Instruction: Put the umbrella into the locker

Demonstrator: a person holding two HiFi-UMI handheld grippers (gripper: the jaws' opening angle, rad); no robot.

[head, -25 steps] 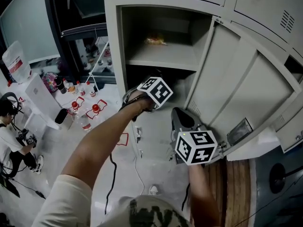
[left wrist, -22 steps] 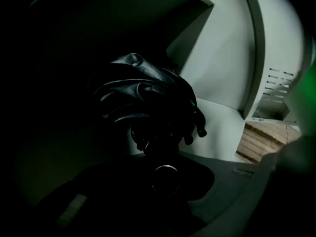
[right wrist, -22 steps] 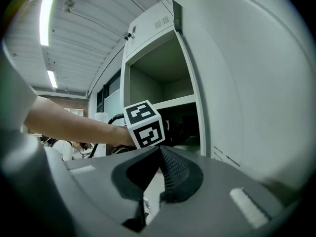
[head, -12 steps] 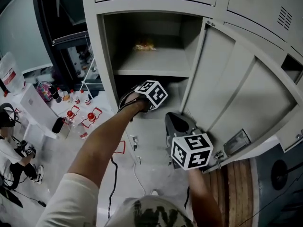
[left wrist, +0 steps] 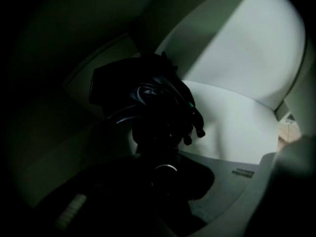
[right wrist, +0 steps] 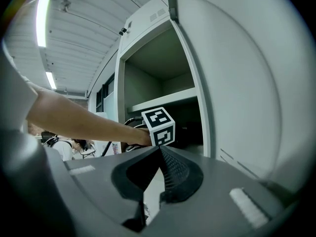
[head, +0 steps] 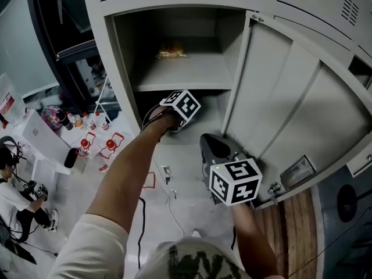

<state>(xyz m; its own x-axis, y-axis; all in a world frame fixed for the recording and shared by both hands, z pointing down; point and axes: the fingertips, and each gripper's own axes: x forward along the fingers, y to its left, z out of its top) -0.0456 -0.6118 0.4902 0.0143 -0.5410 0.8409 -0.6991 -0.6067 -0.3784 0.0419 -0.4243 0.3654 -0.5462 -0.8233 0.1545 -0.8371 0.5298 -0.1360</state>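
While the left gripper (left wrist: 163, 154) clamps the umbrella (left wrist: 148, 95) low inside the locker (head: 104, 57), the right gripper (right wrist: 159, 152) hangs outside it; its jaws meet, empty.

From the head view, the left gripper (left wrist: 164, 154) has its jaws buried in the lower locker (head: 108, 68) bay, hidden past its marker cube (head: 181, 104). Its own camera is nearly black, and the umbrella (left wrist: 148, 98) is just a dark lump out front. There's a yellowish thing (head: 171, 53) on the shelf (head: 197, 74) above it, too small to tell.
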